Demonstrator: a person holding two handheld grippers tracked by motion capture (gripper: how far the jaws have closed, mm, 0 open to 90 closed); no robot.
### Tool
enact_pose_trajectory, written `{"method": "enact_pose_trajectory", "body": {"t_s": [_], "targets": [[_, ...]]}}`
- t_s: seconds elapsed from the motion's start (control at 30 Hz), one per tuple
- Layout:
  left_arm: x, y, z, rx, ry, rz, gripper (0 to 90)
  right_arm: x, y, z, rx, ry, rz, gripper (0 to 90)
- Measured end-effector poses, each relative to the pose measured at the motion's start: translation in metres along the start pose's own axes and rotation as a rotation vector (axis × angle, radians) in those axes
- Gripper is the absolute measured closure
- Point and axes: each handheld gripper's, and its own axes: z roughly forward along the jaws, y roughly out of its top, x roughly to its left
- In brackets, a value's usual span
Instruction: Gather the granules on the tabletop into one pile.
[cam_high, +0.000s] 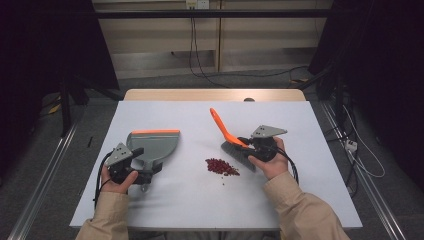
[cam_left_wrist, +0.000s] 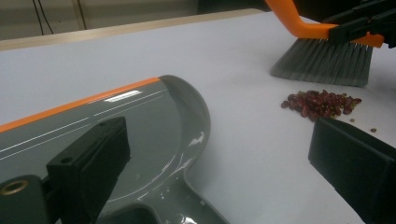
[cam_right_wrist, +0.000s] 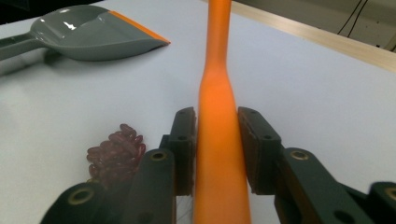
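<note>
At a white-topped table (cam_high: 210, 200), we hold a two-jaw gripper in each hand, with a small heap of dark red beans (cam_high: 221, 166) lying on the surface between them. Our right gripper (cam_high: 250, 146) has its jaws drawn in on the orange plastic handle of a small hand brush with grey bristles (cam_high: 235, 146). From the right gripper view, the handle (cam_right_wrist: 218, 140) runs straight up the middle between the two black pads, which sit close against it on either side; whether they press it firmly we cannot tell for certain, though the brush hangs from them. The grey bristles (cam_left_wrist: 327, 63) rest on the table just behind the beans (cam_left_wrist: 321, 102), near them but not touching, and the handle slants up and away towards the far edge.

Our left gripper (cam_high: 145, 167) is at the near left of the table, at the stem of a grey plastic dustpan with an orange lip (cam_high: 155, 142). From the left gripper view, its jaws stand wide apart, one pad above the pan's shiny bowl (cam_left_wrist: 177, 126), the other over bare table on the bean side, and neither presses on anything. The dustpan lies flat, its orange lip (cam_right_wrist: 140, 28) turned towards the far edge, well apart from the beans (cam_right_wrist: 116, 151) and the brush.
</note>
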Motion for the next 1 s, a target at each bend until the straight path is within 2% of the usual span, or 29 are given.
{"method": "enact_pose_trajectory", "body": {"t_s": [0.07, 0.17, 0.33, 0.4, 0.6, 0.73, 0.83, 0.93, 1.0], "targets": [[0.000, 0.000, 0.000, -0.001, -0.001, 0.000, 5.2, 0.002, 0.003, 0.000, 0.022, 0.005, 0.032, 65.6], [0.000, 0.000, 0.000, -0.001, -0.002, 0.001, 5.2, 0.005, 0.009, 0.002, 0.058, -0.015, 0.028, 64.2], [0.000, 0.000, 0.000, -0.001, -0.004, 0.001, 5.2, 0.008, 0.020, 0.008, 0.112, -0.030, 0.066, 63.5], [0.000, 0.000, 0.000, 0.000, -0.005, 0.003, 5.2, 0.009, 0.022, 0.012, 0.145, -0.050, 0.074, 68.6], [0.000, 0.000, 0.000, -0.002, -0.004, 0.002, 5.2, 0.014, 0.025, 0.016, 0.197, -0.086, 0.088, 71.2], [0.000, 0.000, 0.000, -0.004, -0.006, 0.002, 5.2, 0.015, 0.023, 0.011, 0.182, -0.120, 0.136, 71.5], [0.001, 0.000, 0.000, -0.005, -0.004, 0.002, 5.2, 0.014, 0.020, 0.006, 0.135, -0.155, 0.167, 71.5], [0.000, 0.001, 0.000, -0.009, -0.004, 0.000, 5.2, 0.016, 0.017, 0.002, 0.099, -0.194, 0.178, 71.6], [0.000, 0.001, 0.000, -0.008, -0.003, 0.002, 5.2, 0.019, 0.013, 0.003, 0.093, -0.192, 0.201, 71.6]]}}
